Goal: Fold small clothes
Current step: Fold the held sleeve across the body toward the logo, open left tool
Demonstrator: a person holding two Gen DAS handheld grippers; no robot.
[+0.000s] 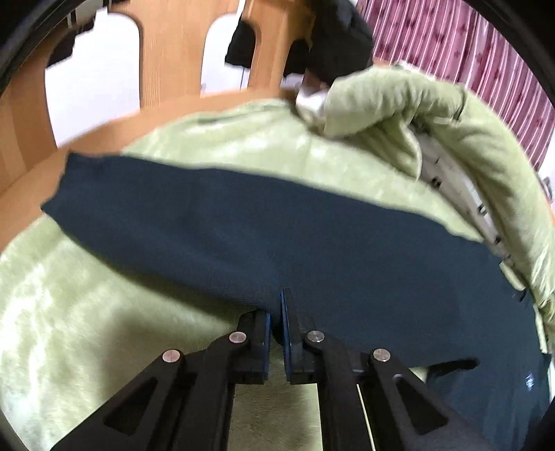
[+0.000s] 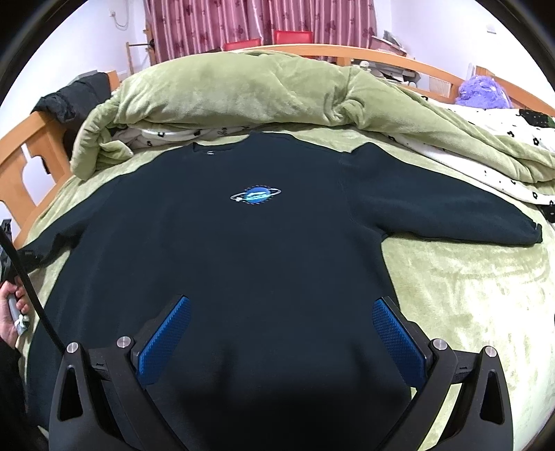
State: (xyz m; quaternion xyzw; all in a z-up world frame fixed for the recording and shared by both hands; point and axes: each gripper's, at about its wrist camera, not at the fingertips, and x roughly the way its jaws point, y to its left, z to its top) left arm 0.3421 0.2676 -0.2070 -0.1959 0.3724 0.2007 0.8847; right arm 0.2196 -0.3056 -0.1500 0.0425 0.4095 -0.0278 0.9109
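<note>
A dark navy sweatshirt [image 2: 242, 249] with a small blue planet logo [image 2: 255, 195] lies flat, front up, on a green fleece blanket [image 2: 468, 305], both sleeves spread out. My right gripper [image 2: 281, 333] is open and empty, hovering over the sweatshirt's lower hem. My left gripper [image 1: 275, 312] is shut on the edge of the sweatshirt's left sleeve [image 1: 222, 222], which stretches across the left wrist view. The left hand and its gripper handle [image 2: 14, 312] show at the left edge of the right wrist view.
A rumpled green duvet [image 2: 242, 93] with a white flowered lining is heaped behind the sweatshirt. The wooden bed frame [image 1: 159, 52] rises at the left side, with dark clothes [image 2: 69, 97] hung on it. Pink curtains [image 2: 260, 24] and a purple plush toy [image 2: 482, 90] stand beyond.
</note>
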